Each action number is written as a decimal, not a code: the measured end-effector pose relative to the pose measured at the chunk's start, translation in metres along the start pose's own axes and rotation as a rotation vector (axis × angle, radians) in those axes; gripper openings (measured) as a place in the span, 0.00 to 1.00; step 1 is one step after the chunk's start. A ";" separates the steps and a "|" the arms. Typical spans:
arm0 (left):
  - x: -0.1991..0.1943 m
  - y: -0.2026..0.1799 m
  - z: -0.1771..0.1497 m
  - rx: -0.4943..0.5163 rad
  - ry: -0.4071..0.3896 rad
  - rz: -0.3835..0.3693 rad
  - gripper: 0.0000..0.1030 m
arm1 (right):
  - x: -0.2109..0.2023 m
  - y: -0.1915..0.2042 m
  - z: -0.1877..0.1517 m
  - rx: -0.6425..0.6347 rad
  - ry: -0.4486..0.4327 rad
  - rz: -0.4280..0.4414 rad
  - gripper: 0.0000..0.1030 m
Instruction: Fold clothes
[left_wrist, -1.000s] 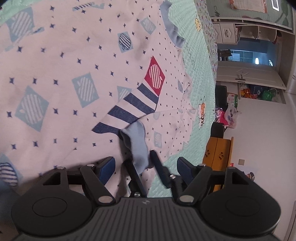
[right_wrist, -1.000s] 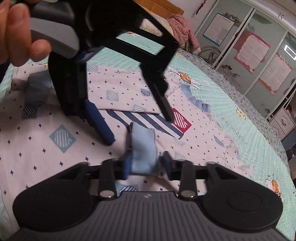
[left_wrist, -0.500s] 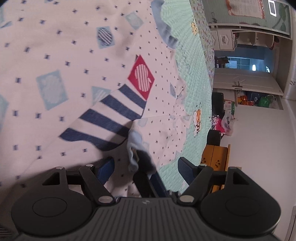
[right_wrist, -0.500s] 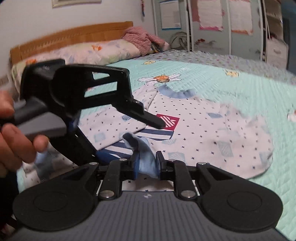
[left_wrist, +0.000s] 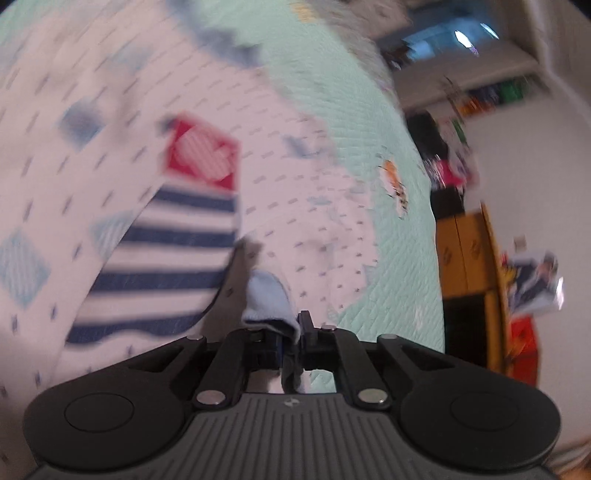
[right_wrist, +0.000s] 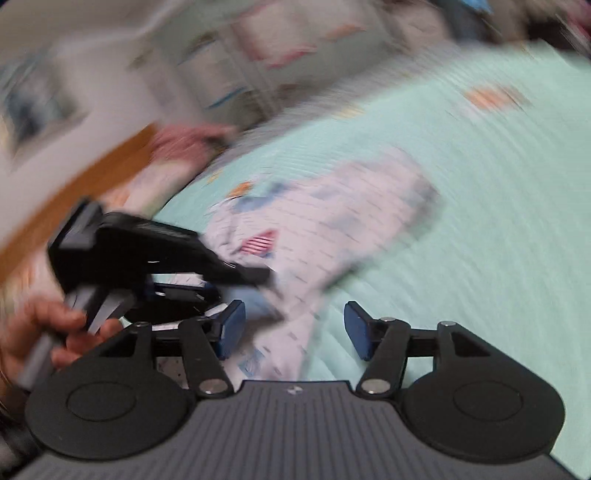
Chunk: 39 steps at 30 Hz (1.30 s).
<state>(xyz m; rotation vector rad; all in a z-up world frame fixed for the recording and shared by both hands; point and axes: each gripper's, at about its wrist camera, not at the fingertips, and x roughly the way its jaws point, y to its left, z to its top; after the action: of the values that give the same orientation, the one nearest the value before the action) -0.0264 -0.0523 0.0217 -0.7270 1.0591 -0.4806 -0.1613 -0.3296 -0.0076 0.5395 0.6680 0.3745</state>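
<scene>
Left gripper (left_wrist: 291, 338) jaws just closed, pinching blue cuff (left_wrist: 267, 301).

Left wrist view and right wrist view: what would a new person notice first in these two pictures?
First, the white patterned garment spread on the mint-green quilt, with its red square patch above navy stripes. Next, low in the centre, the left gripper shut on the light blue cuff. In the right wrist view, the right gripper has just been opening, clamping nothing.
</scene>
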 end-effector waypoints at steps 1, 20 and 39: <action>-0.003 -0.009 0.007 0.029 -0.015 -0.013 0.06 | -0.005 -0.008 -0.003 0.074 0.011 0.003 0.60; -0.032 -0.180 0.133 0.328 -0.069 -0.028 0.06 | -0.030 -0.014 -0.051 0.406 0.206 0.100 0.52; -0.092 -0.200 0.199 0.351 -0.180 -0.020 0.06 | -0.024 0.054 -0.040 -0.006 0.223 0.059 0.03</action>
<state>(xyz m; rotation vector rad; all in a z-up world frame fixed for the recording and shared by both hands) 0.1118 -0.0657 0.2842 -0.4593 0.7731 -0.5891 -0.2139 -0.2846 0.0088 0.5165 0.8664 0.4963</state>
